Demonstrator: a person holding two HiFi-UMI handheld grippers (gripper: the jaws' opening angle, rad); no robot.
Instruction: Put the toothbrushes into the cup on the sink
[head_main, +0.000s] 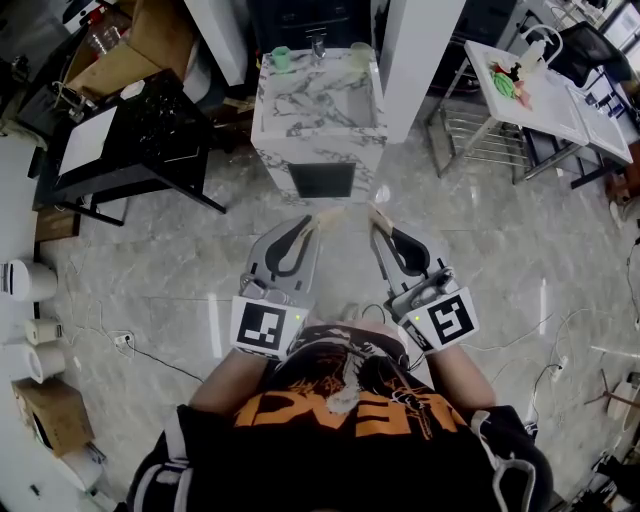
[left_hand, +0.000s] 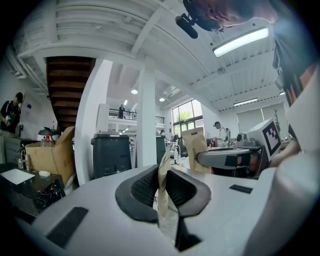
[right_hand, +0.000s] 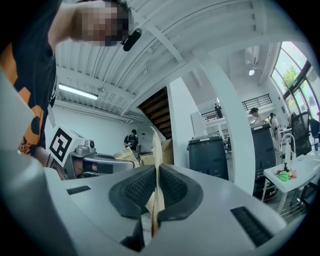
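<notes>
I stand on a marble floor facing a marble-patterned sink unit (head_main: 318, 110), well short of it. A green cup (head_main: 281, 58) sits at the sink's back left, a paler cup (head_main: 361, 55) at its back right, and a faucet (head_main: 318, 45) between them. My left gripper (head_main: 312, 222) is shut on a flat kraft-paper toothbrush packet (left_hand: 163, 192) that stands upright between the dark pads. My right gripper (head_main: 378, 215) is shut on a second packet (right_hand: 156, 165) in the same way. Both grippers are held side by side at chest height and point toward the sink.
A black table (head_main: 130, 140) with a white sheet stands to the left of the sink. A white table (head_main: 545, 95) with small items and a metal rack are at the right. Paper rolls (head_main: 30, 280) line the left edge. Cables (head_main: 120, 340) trail across the floor.
</notes>
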